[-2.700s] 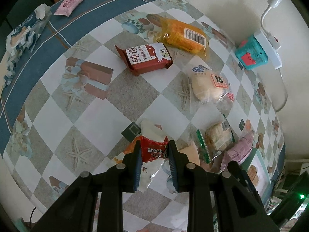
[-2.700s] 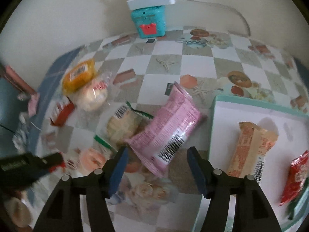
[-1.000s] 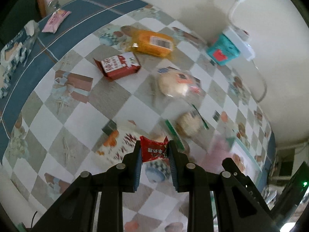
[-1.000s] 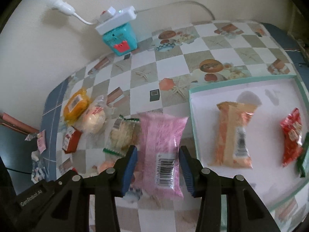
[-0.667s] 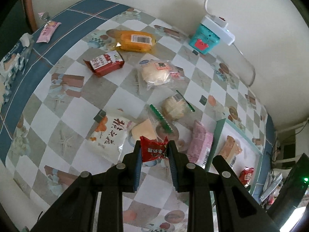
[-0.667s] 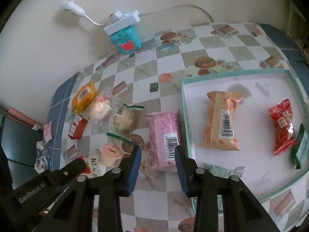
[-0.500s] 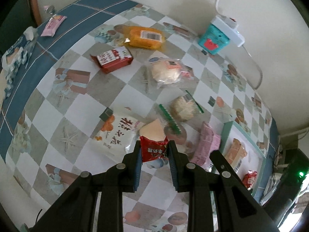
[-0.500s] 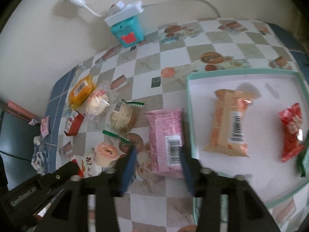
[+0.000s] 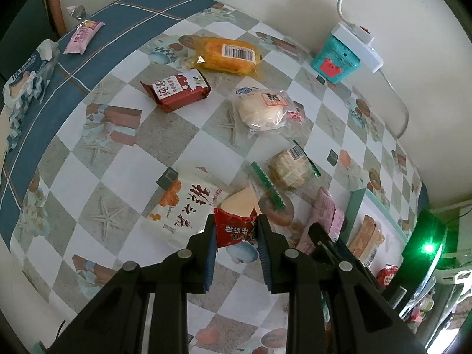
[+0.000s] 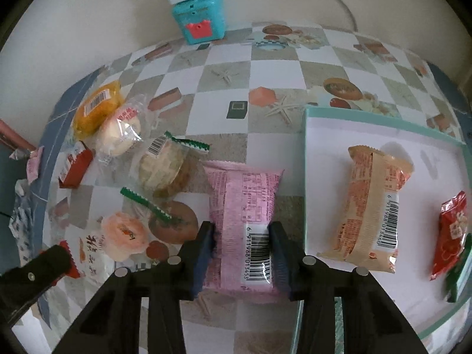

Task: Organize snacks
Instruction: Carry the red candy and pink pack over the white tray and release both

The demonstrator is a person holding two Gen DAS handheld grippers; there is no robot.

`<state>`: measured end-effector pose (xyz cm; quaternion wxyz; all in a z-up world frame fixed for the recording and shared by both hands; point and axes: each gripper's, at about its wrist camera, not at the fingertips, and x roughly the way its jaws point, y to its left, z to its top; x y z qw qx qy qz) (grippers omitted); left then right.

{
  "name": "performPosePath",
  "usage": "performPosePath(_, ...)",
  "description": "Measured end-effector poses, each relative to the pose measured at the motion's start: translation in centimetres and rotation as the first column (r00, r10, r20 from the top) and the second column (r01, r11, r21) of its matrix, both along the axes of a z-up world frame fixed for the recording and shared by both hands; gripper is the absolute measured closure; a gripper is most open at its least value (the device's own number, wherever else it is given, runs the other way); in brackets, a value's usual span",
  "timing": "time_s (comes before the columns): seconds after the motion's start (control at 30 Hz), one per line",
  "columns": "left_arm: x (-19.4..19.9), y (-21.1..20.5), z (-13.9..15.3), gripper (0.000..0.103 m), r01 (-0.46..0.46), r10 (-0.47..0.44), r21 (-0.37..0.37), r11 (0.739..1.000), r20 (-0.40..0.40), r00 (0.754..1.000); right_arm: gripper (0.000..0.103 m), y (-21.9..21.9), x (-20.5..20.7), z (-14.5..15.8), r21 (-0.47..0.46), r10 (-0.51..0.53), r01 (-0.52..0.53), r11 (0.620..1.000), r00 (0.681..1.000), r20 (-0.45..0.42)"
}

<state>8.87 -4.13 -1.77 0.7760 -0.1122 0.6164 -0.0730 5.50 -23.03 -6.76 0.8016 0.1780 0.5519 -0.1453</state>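
Pick-up step in hand. Right gripper (image 10: 241, 243) is clamped across the pink pack (image 10: 243, 218), lying just left of the tray (image 10: 305, 177). Left gripper (image 9: 236, 231) pinches a red packet (image 9: 234, 230). Next move, by judgement: lift both, carry right into the tray.

Each camera rides just behind its own tongs and looks steeply down along them at the counter (image 9: 188, 124) from close above. The left view faces across the snacks toward the wall. The right view faces the wall head-on. Both share the teal box (image 9: 334, 62) (image 10: 200, 20), the pink packet (image 9: 326, 216) (image 10: 244, 200) and the tray (image 9: 358, 200) (image 10: 308, 177).
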Motion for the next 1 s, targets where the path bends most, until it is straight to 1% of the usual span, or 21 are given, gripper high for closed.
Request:
performPosePath(0.1,0.0,0.0,0.0,0.076,-0.001,0.001,0.001,1.0,0.003,1.0,0.066,0.1,-0.4,0.5,-0.003,-0.002,0.002,1.0,1.0,0.012)
performPosePath(0.17,-0.1,-0.1,0.2,0.076,0.001,-0.001,0.003,1.0,0.008,1.0,0.066,-0.1,-0.7,1.0,0.021,-0.008,0.008,1.0,1.0,0.027)
performPosePath(0.27,-0.2,-0.1,0.4,0.076,0.001,-0.002,0.005,1.0,0.017,1.0,0.066,-0.3,-1.1,2.1,0.034,-0.019,0.017,0.999,0.999,0.049)
performPosePath(0.37,-0.4,-0.2,1.0,0.076,0.007,-0.007,0.003,1.0,0.031,0.999,0.066,-0.8,-2.3,4.4,0.046,-0.038,0.033,0.998,0.994,0.103)
performPosePath(0.4,-0.6,-0.4,1.2,0.076,0.013,-0.013,0.0,1.0,0.037,0.999,0.066,-1.1,-2.9,5.5,0.036,-0.047,0.042,0.998,0.991,0.126)
performPosePath(0.47,-0.9,-1.0,1.8,0.076,0.031,-0.031,-0.013,0.999,0.049,0.998,0.066,-1.5,-3.7,7.0,0.002,-0.061,0.061,0.998,0.987,0.146)
performPosePath(0.5,-1.1,-1.3,2.1,0.076,0.043,-0.042,-0.018,0.999,0.055,0.998,0.066,-1.8,-4.4,7.9,-0.023,-0.073,0.077,0.997,0.986,0.153)
performPosePath(0.6,-1.8,-2.6,2.8,0.076,0.08,-0.078,-0.023,0.997,0.073,0.994,0.066,-3.2,-6.0,8.8,-0.052,-0.11,0.119,0.992,0.982,0.151)
performPosePath(0.77,-3.2,-5.6,3.4,0.076,0.165,-0.162,-0.035,0.986,0.086,0.983,0.066,-6.9,-8.6,8.4,-0.111,-0.202,0.211,0.971,0.976,0.084)
performPosePath(0.9,-4.9,-9.3,3.3,0.076,0.264,-0.258,-0.062,0.962,0.091,0.962,0.066,-10.5,-11.1,8.0,-0.078,-0.275,0.28,0.957,0.959,0.069)
performPosePath(1.0,-6.6,-12.6,3.0,0.076,0.348,-0.341,-0.067,0.935,0.092,0.935,0.066,-12.5,-12.7,7.9,-0.072,-0.315,0.319,0.945,0.947,0.066)
